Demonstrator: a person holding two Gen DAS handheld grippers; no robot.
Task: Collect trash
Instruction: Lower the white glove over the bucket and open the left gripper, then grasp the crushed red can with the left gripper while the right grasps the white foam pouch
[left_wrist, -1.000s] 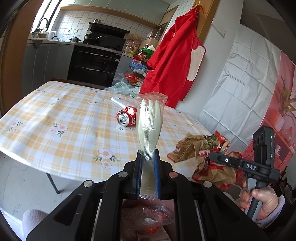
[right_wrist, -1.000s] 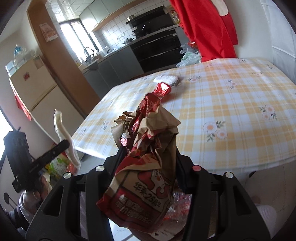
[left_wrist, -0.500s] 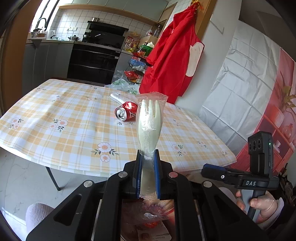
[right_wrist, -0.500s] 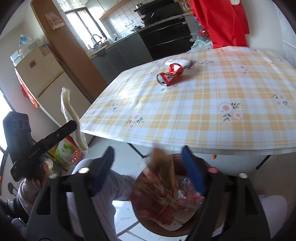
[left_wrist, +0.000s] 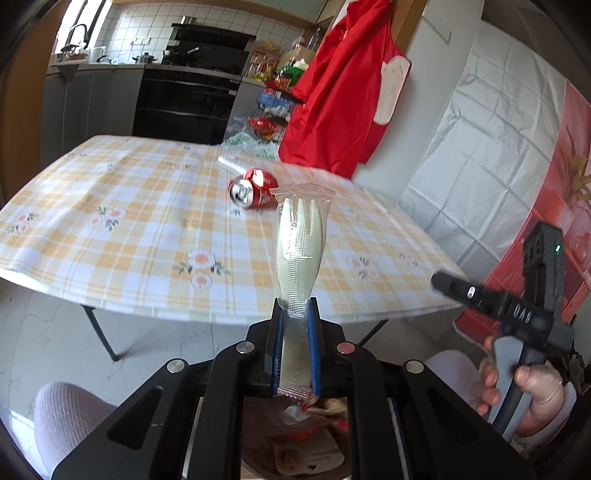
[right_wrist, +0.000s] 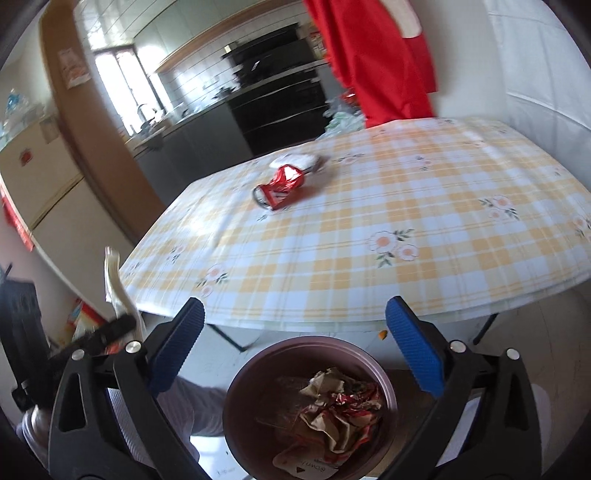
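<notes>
A plastic fork sealed in a clear wrapper (left_wrist: 300, 251) stands upright between the blue pads of the left tongs (left_wrist: 295, 325), which are closed tight on its handle end; the tines point up, in front of the table edge. Below those tongs, a dark round trash bin (right_wrist: 258, 373) sits on the floor just off the near edge of the table (right_wrist: 424, 206). Inside it lies a crumpled red-and-brown paper wrapper (right_wrist: 340, 410), with a flat printed card beneath it.

The right tongs (right_wrist: 293, 343) hang directly over the bin with the blue pads spread wide apart and nothing between them. In the left wrist view the right tongs (left_wrist: 454, 286) appear side-on at the right, gripped by the person's hand (left_wrist: 528, 387).

On the yellow checked, flower-printed tablecloth, well back from the near edge, a crushed red drink can (left_wrist: 253, 188) lies on its side, its top facing the left camera. Just behind it, touching or nearly so, lies a white wrapper-like piece (right_wrist: 295, 160), too blurred to identify. A red garment (left_wrist: 340, 85) hangs behind the table.
</notes>
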